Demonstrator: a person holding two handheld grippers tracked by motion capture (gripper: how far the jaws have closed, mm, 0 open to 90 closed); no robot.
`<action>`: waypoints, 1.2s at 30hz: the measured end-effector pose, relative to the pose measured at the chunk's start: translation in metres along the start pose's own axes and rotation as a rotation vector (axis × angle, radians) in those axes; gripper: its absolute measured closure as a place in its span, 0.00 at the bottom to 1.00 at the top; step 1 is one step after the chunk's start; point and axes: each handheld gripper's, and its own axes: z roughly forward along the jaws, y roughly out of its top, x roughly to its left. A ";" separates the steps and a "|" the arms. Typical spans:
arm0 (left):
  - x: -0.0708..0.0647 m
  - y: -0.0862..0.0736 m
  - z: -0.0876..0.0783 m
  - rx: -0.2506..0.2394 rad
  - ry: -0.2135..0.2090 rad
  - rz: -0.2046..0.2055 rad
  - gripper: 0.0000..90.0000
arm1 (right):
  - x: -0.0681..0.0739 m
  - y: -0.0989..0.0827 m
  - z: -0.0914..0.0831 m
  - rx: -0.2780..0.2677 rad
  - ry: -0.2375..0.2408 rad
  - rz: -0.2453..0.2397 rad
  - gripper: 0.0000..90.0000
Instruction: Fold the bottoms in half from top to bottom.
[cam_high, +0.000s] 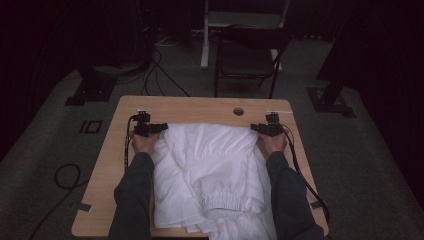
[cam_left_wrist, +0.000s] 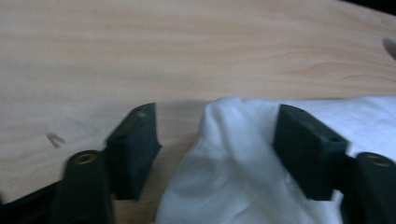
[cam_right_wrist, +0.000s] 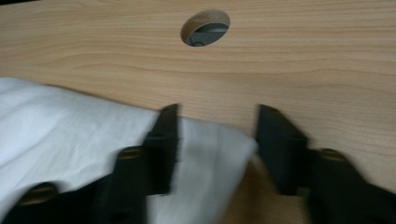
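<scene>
Near the far edge of the desk (cam_high: 200, 105), a white garment (cam_high: 210, 170) lay spread across the middle, its elastic hem bunched toward the near edge and spilling slightly over it. The two far corners of the garment were flanked by the left gripper (cam_high: 161, 128) and the right gripper (cam_high: 254, 128), each held low over the wood by a hand.

Seen in the left gripper view, the jaws of the left gripper (cam_left_wrist: 217, 140) were set wide, with a fold of the white cloth (cam_left_wrist: 233, 158) lying loosely between them; one jaw rested against the fabric without pinching it, the other stood apart over bare wood. Seen in the right gripper view, the right gripper (cam_right_wrist: 217, 140) was likewise spread, and the corner of the cloth (cam_right_wrist: 210, 154) lay between the jaws unpressed. Nothing was held by either.

The step in hand was judged to be the laying down and flattening of the far edge during a fold. For it to be done well, both grippers would best be drawn straight back and lifted clear, so that no corner was dragged or snagged by a jaw. The far edge should be checked as lying parallel to the far edge of the desk, short of the round cable hole (cam_high: 238, 111), and any ridge near the left corner should be smoothed outward before the next fold was taken.
</scene>
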 end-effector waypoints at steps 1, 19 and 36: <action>0.001 -0.001 0.002 0.017 -0.002 -0.005 0.32 | 0.002 0.000 0.003 0.017 -0.010 -0.013 0.42; -0.004 0.007 -0.012 -0.038 -0.140 0.029 0.93 | 0.008 0.005 -0.003 0.076 -0.065 -0.073 0.99; -0.023 0.007 -0.082 -0.189 -0.310 0.197 0.93 | 0.002 0.008 -0.078 -0.157 0.036 -0.146 0.99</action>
